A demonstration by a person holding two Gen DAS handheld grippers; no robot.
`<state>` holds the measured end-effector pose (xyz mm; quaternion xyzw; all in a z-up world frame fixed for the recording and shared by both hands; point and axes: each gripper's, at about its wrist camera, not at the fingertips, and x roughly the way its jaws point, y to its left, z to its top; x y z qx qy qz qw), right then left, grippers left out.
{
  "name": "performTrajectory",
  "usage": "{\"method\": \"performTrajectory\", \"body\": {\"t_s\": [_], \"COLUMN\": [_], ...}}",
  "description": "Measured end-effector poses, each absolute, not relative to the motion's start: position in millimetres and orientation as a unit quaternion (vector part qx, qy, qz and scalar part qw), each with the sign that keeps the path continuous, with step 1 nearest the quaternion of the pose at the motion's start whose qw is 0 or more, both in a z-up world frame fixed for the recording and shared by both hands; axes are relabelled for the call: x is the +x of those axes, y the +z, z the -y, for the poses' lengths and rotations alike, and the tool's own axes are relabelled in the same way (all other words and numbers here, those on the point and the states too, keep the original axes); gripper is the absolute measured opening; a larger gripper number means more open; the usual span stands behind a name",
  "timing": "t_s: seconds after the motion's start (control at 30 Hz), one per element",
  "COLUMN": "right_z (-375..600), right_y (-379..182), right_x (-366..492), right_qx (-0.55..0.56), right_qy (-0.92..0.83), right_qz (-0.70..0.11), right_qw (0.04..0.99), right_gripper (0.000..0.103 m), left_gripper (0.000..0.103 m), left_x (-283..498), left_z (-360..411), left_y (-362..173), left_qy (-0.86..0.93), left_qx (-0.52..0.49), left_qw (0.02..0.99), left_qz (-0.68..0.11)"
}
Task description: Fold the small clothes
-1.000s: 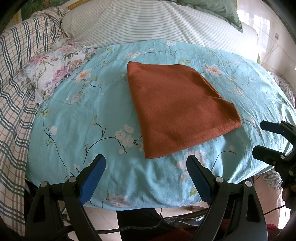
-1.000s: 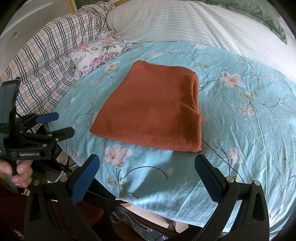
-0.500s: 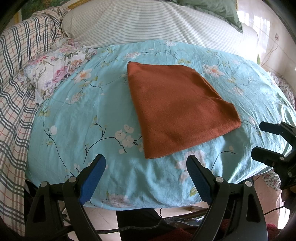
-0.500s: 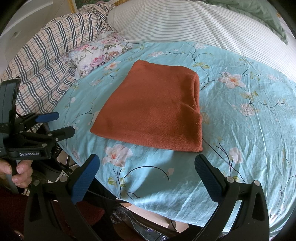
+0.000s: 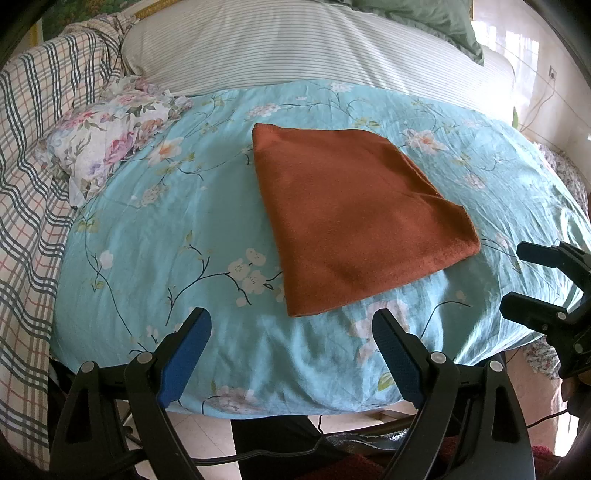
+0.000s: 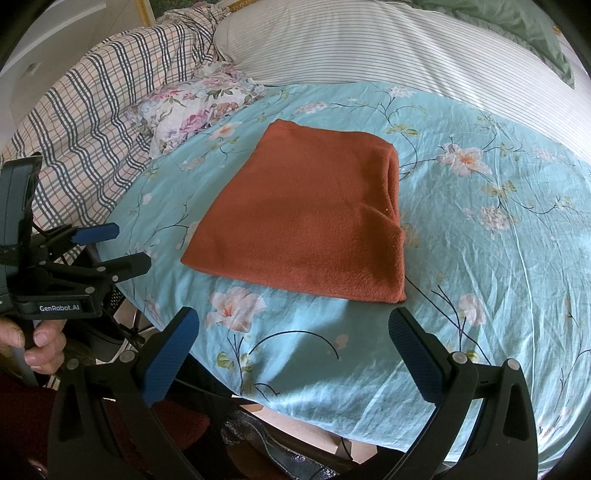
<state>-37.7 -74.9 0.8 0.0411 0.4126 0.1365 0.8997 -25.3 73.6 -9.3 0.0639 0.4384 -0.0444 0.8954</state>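
A rust-orange cloth (image 5: 354, 221) lies folded into a flat rectangle on the turquoise floral sheet (image 5: 177, 229); it also shows in the right wrist view (image 6: 303, 221). My left gripper (image 5: 291, 328) is open and empty, held off the bed's near edge, short of the cloth's near corner. My right gripper (image 6: 293, 332) is open and empty, also off the near edge, just short of the cloth's near hem. Each gripper shows in the other's view: the right one (image 5: 517, 280) at the right, the left one (image 6: 118, 247) at the left.
A small floral pillowcase (image 5: 107, 136) lies at the sheet's far left. A plaid blanket (image 5: 26, 184) covers the left side. A striped pillow (image 5: 295, 40) and a green pillow (image 5: 436, 18) lie at the back. Floor and cables show below the bed edge.
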Motion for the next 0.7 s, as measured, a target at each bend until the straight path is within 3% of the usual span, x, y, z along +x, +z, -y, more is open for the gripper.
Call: {"method": "performTrajectory", "body": {"t_s": [0.7], "right_z": [69.7], "right_y": [3.3], "right_x": [-38.5], "right_qx": [0.039], "right_qy": [0.137], "right_qz": [-0.412], "right_qw": [0.900], "right_gripper": [0.102], "left_gripper": [0.090], "left_x": [-23.7], "left_z": [-66.9], "left_y": [-6.6], "left_qy": [-0.049], "left_qx": [0.066], "left_qw": [0.896], "left_qz": [-0.436]}}
